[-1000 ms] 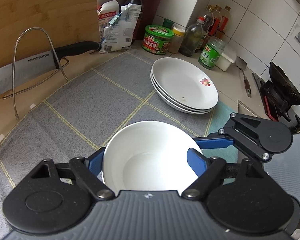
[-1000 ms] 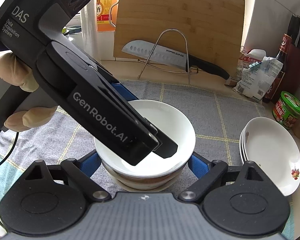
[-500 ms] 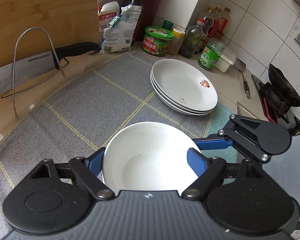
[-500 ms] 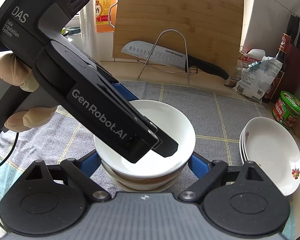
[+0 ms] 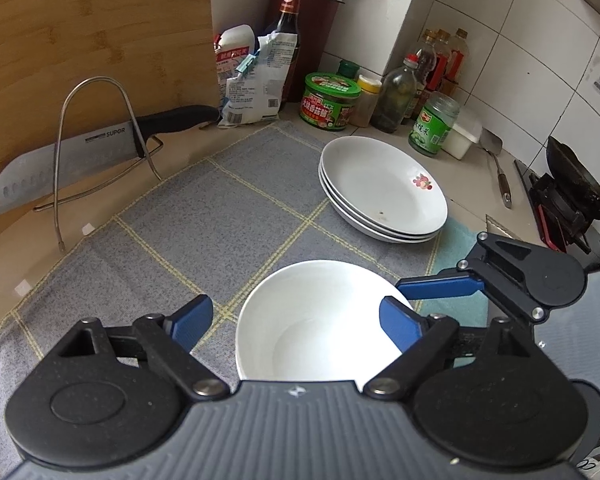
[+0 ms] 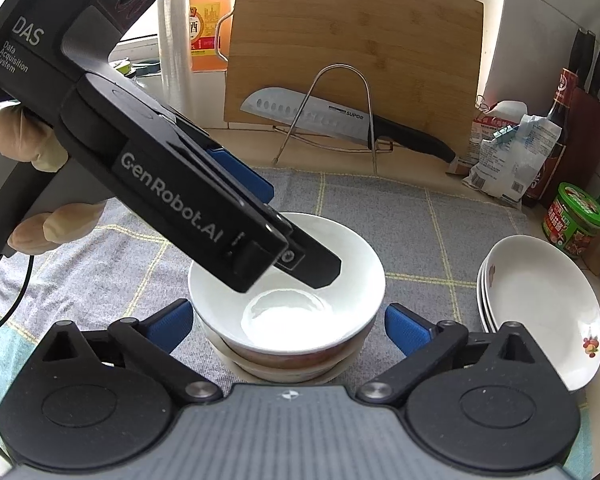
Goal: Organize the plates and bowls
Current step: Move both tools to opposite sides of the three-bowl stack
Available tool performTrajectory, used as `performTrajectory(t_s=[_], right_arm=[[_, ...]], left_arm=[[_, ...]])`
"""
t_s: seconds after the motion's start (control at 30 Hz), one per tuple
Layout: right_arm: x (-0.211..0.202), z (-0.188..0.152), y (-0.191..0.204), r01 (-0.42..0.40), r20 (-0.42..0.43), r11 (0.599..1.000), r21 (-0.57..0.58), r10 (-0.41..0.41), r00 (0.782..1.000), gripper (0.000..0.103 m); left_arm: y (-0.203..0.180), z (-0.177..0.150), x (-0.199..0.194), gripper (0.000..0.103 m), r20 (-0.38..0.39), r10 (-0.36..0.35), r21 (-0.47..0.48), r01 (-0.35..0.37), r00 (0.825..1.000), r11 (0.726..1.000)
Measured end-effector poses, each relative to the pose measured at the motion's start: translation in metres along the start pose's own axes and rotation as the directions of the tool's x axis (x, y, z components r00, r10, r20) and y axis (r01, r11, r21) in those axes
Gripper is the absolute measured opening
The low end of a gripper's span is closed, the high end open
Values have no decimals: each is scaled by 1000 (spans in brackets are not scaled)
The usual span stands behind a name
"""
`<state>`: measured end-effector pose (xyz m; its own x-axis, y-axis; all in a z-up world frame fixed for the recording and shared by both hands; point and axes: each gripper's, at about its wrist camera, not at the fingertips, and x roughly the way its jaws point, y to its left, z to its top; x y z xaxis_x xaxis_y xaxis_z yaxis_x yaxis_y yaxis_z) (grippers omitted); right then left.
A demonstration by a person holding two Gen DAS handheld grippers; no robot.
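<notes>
Sitting on my grey checked cloth (image 5: 204,224), the glossy white bowl (image 6: 288,300) tops a short stack of round bowls, the one beneath showing a brownish band. My left hand-held gripper (image 5: 292,316) angles down over it, its jaws just opened, one blue pad (image 5: 400,324) inside the rim, the other clear outside. My right hand-held gripper (image 6: 286,322) has also just spread wide, pads apart from the bowl's sides. Three smooth shallow plates (image 5: 384,192) lie stacked nearby on the surface (image 5: 476,168). My gloved hand (image 6: 24,152) grips the left handle.
</notes>
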<state>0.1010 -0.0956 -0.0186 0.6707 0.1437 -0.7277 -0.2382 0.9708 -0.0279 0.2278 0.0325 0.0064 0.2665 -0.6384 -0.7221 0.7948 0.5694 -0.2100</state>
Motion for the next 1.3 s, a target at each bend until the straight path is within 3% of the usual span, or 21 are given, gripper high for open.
performTrajectory(t_s=[0.37,0.77,1.1,1.3], right_arm=[[-9,-2,3,11,13,1000,-6,-11,1000,103],[-20,-24,-4,5,-9,1000,-21,-6,1000,103],[5,-48,-32,-33,-101,997,-75,25,995,103],[24,-51,-54,-113,-114,984,-135,98,989,103]], left_arm=[[-1,-13,-25,91,43,32,17,-33,999,999],[-15,-53,-48,99,124,138,14,-141,983,990],[-33,-85,-19,99,46,193,-56,-191,980,980],[-41,-94,11,99,-14,262,-102,-262,965,960]])
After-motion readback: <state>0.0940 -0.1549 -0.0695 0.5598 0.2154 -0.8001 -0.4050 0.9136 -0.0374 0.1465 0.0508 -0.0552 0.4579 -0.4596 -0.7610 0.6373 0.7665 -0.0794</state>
